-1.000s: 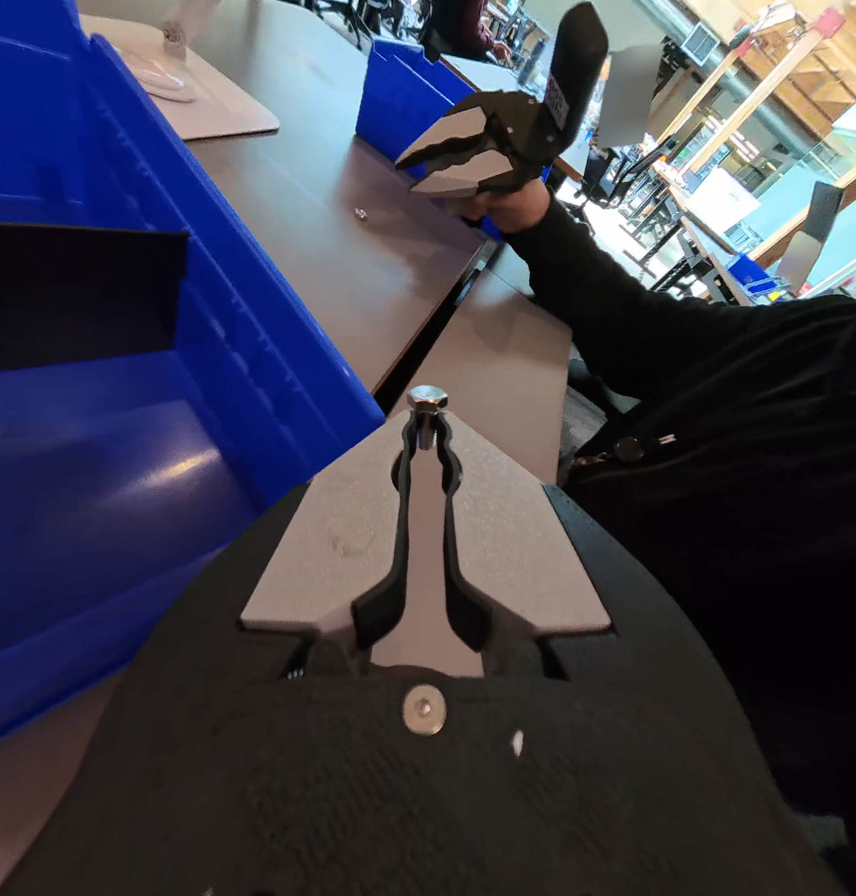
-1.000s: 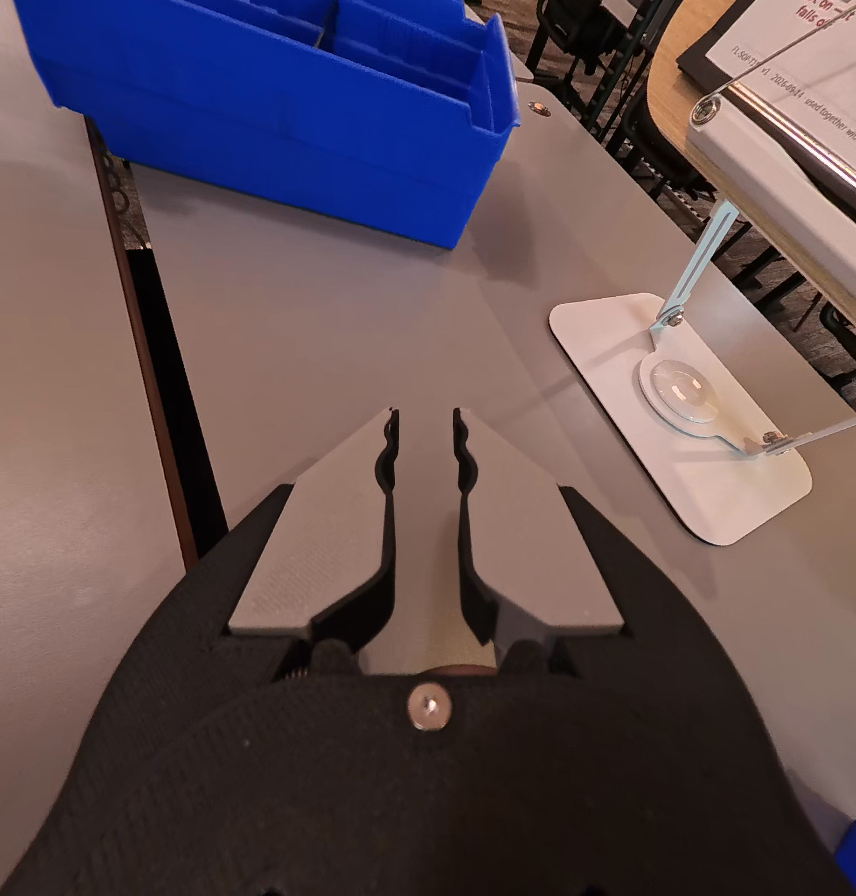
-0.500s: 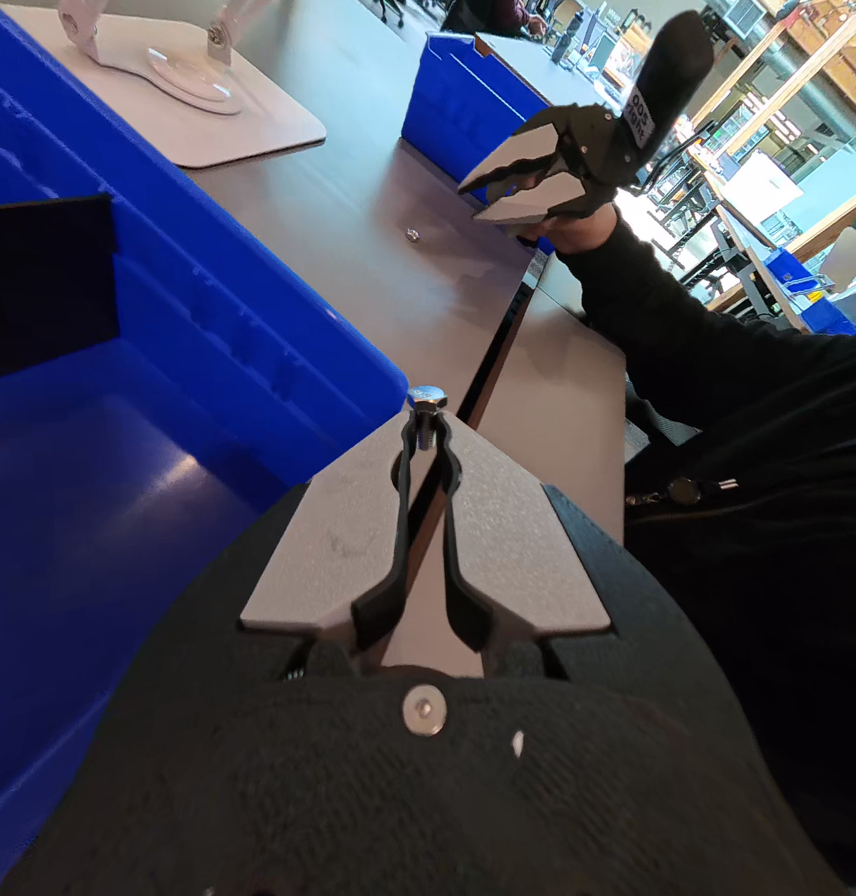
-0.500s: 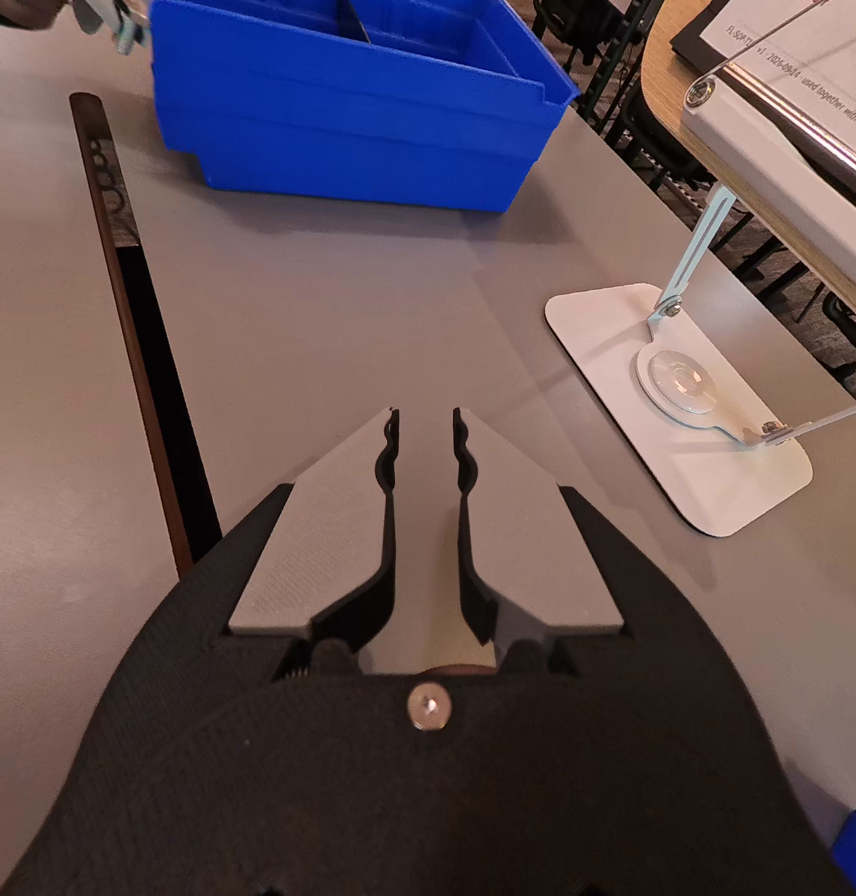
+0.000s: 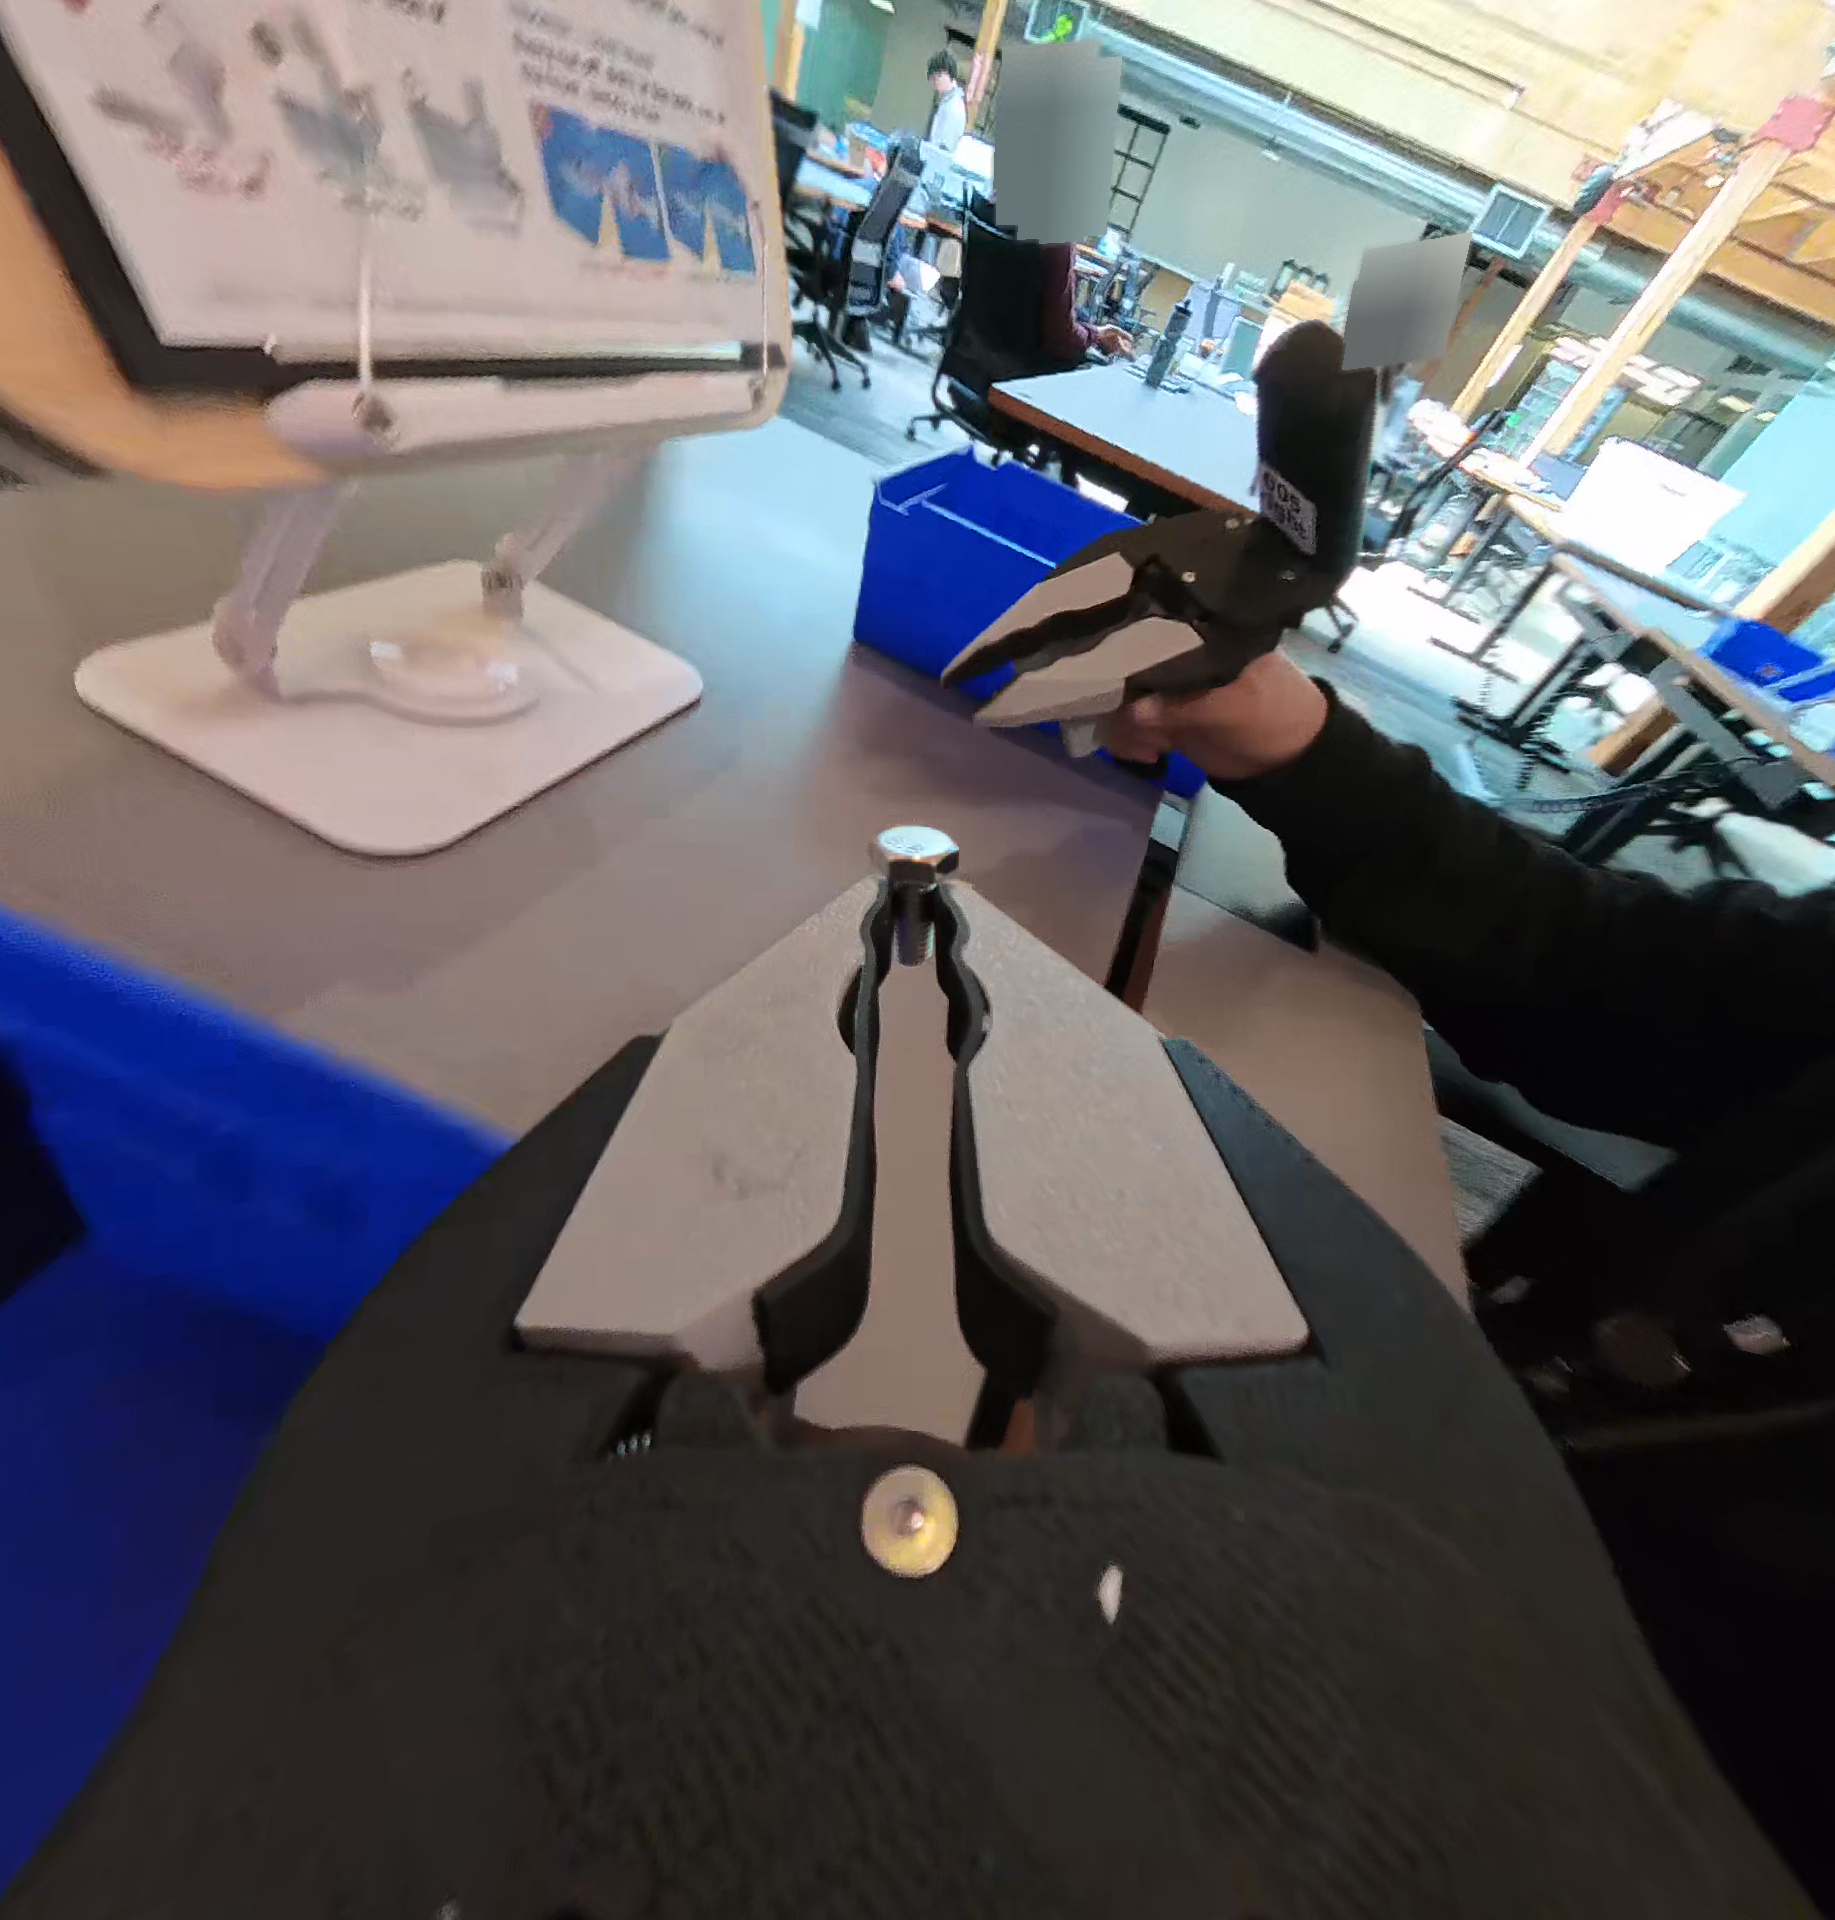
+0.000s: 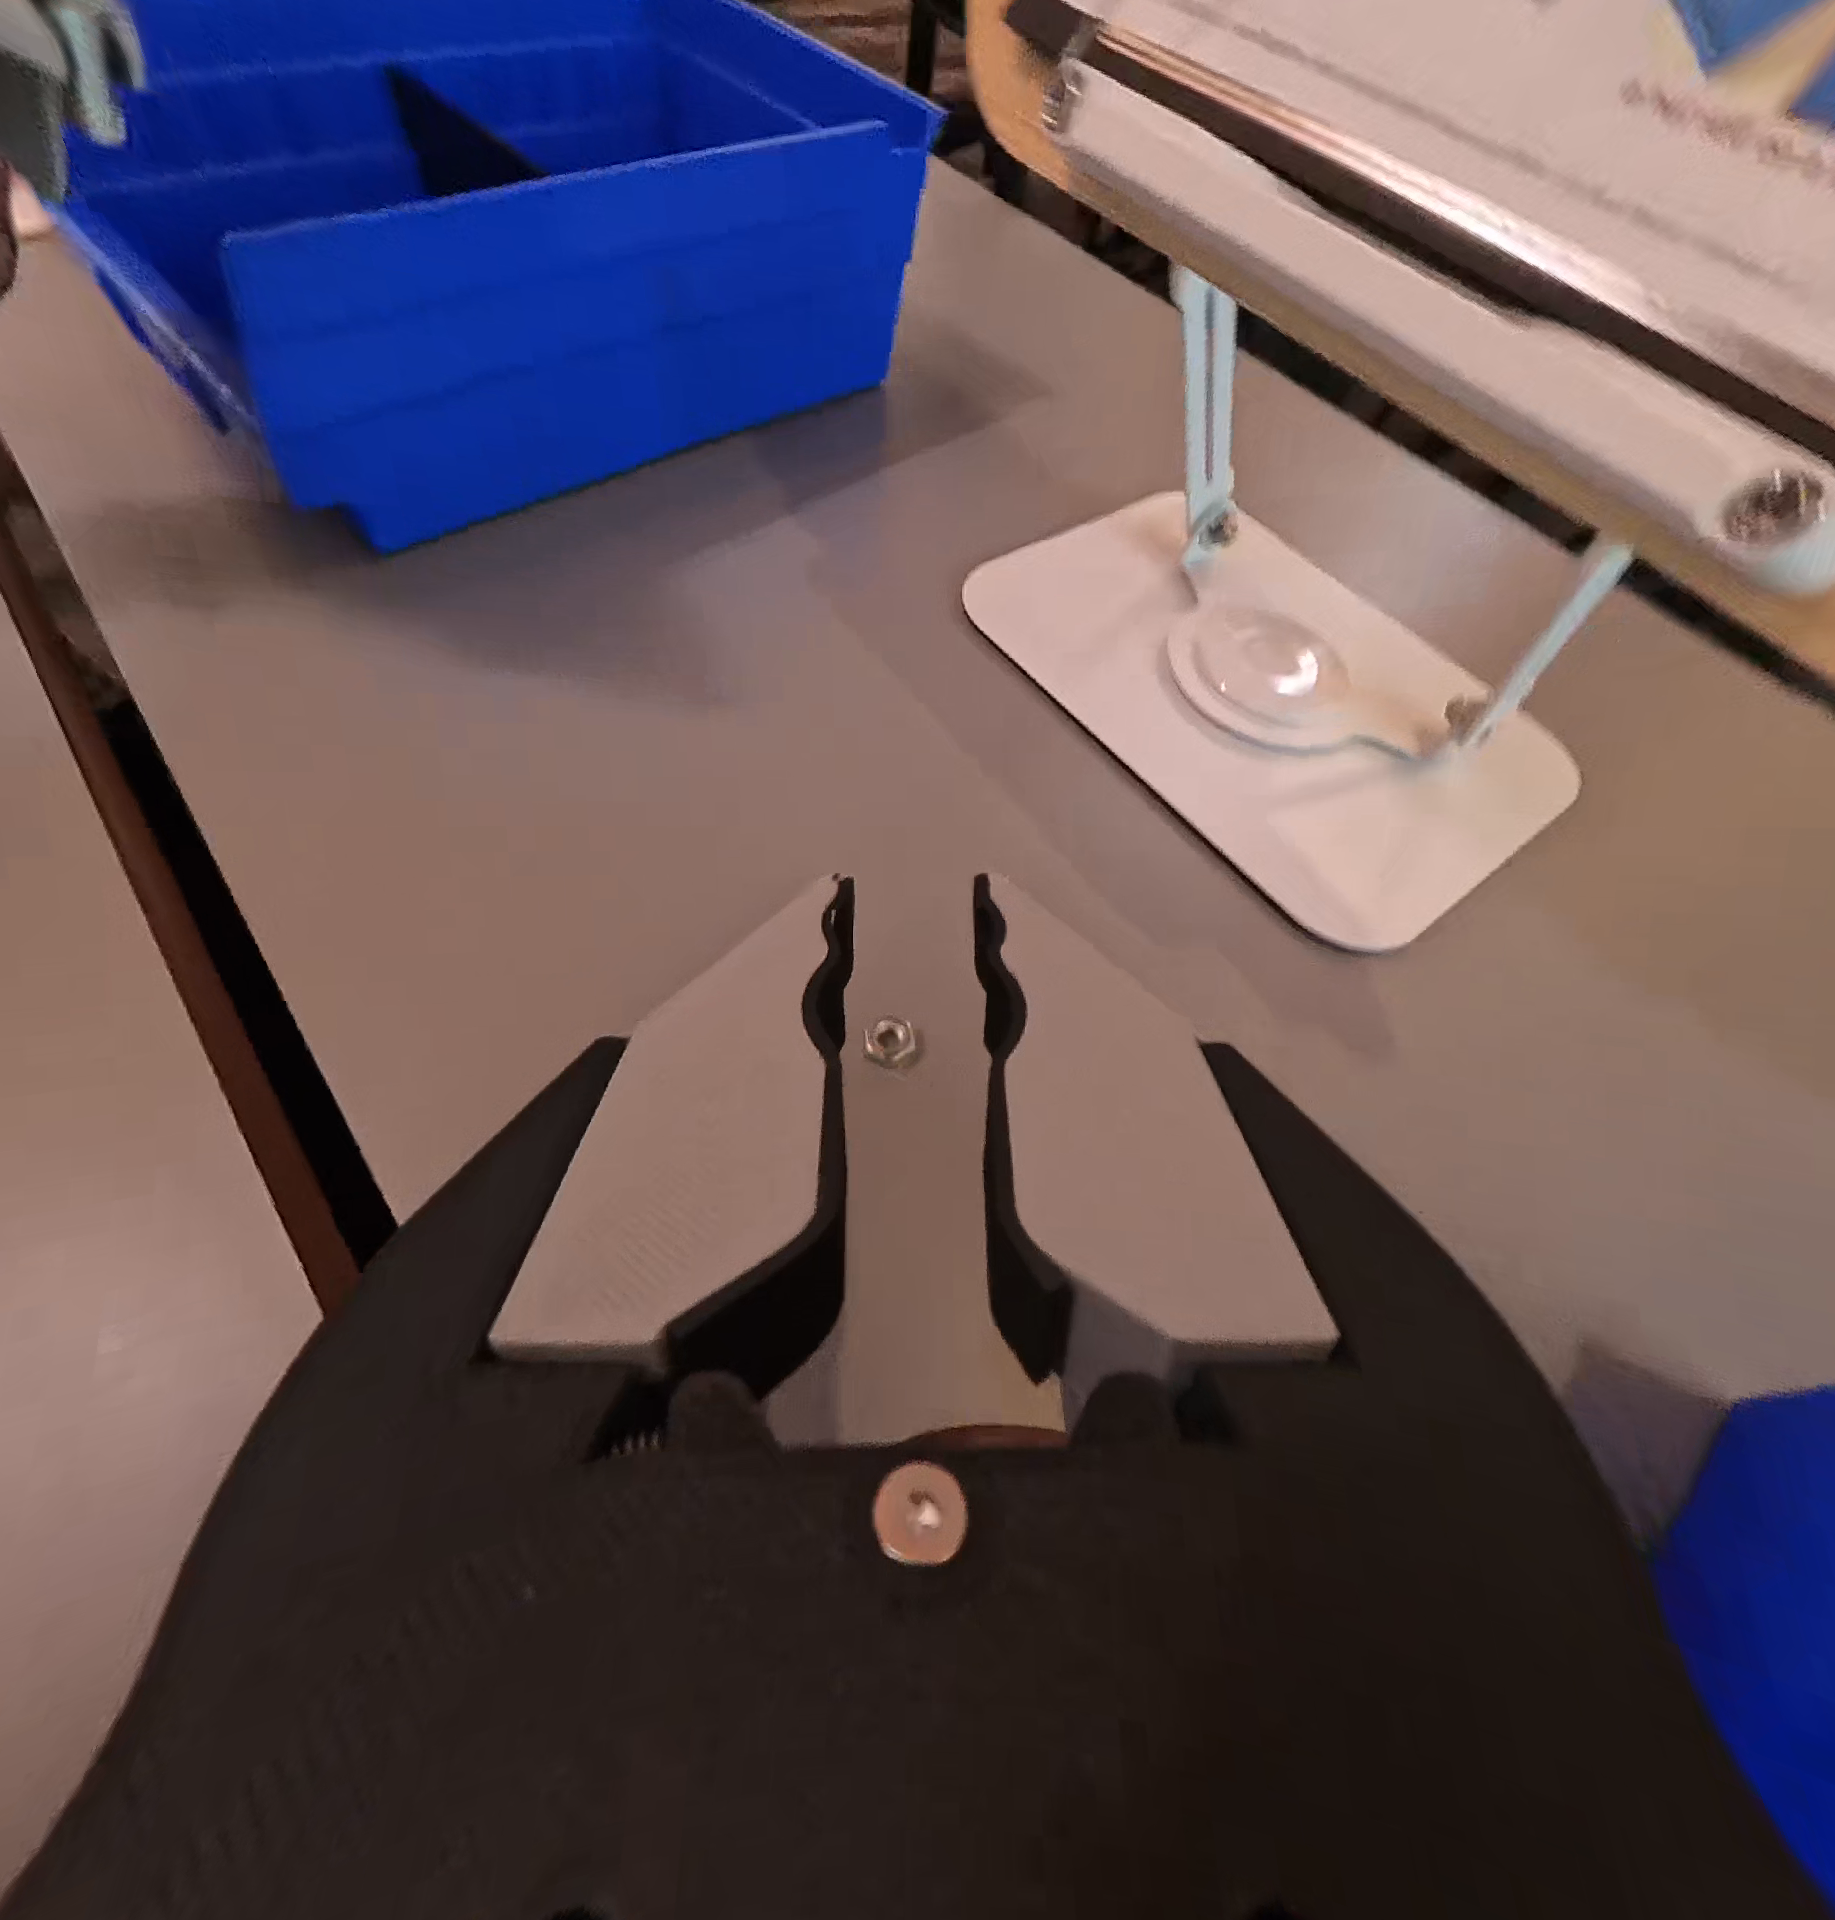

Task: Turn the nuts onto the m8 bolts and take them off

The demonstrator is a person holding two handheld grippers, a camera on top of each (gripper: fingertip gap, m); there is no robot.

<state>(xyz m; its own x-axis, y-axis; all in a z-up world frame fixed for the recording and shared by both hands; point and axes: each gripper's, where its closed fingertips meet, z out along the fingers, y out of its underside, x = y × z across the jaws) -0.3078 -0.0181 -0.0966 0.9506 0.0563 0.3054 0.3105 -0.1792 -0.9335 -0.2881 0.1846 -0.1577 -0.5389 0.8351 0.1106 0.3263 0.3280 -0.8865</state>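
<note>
On the grey worktop [image 6: 580,831], the right gripper [image 6: 908,883] hovers with its fingers apart over a small nut [image 6: 893,1041] lying flat; it should drop straight so both fingers straddle the nut's flats before closing. The left gripper [image 5: 914,914] has its fingers clamped on the bolt [image 5: 913,883], head outward. The blue bin [image 6: 539,281] and white stand base [image 6: 1277,727] sit well apart, so nothing blocks the pick.

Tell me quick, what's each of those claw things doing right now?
Left gripper: closed on a bolt, head sticking out past the tips.
Right gripper: open, holding nothing; a nut lies on the table beneath it.
</note>
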